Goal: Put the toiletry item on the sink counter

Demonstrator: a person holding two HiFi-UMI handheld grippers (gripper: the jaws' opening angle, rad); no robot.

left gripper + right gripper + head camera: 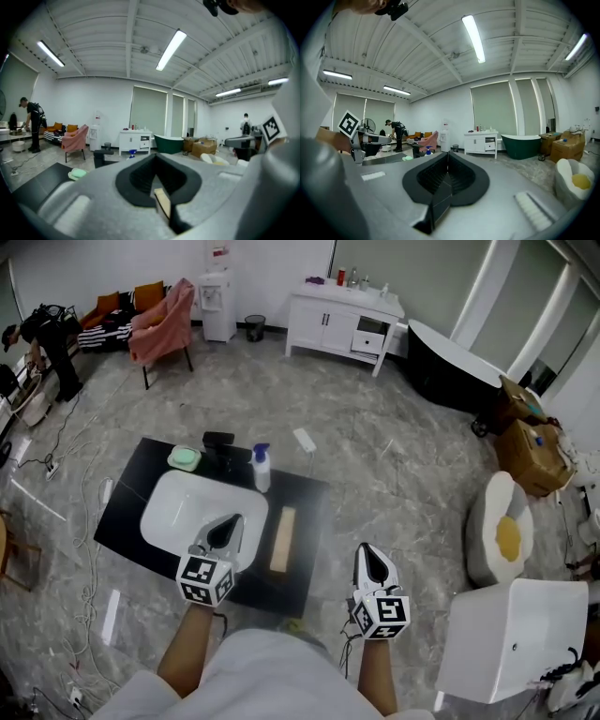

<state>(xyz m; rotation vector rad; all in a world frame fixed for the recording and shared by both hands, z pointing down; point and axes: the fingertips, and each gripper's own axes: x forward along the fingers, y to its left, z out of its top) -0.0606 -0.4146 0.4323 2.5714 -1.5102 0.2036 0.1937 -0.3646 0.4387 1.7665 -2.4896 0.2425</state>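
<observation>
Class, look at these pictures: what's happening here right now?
A person stands at a black sink counter holding a gripper in each hand. The left gripper hangs over the white basin, the right gripper beyond the counter's right edge. Both are shut and empty. A spray bottle stands by the basin's far edge, untouched.

No legible text, label, brand, number or sign on anything in view.

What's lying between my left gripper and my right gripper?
In the head view, a tan oblong block lies on the black counter between the left gripper and the right gripper, beside the white basin's right edge.
</observation>
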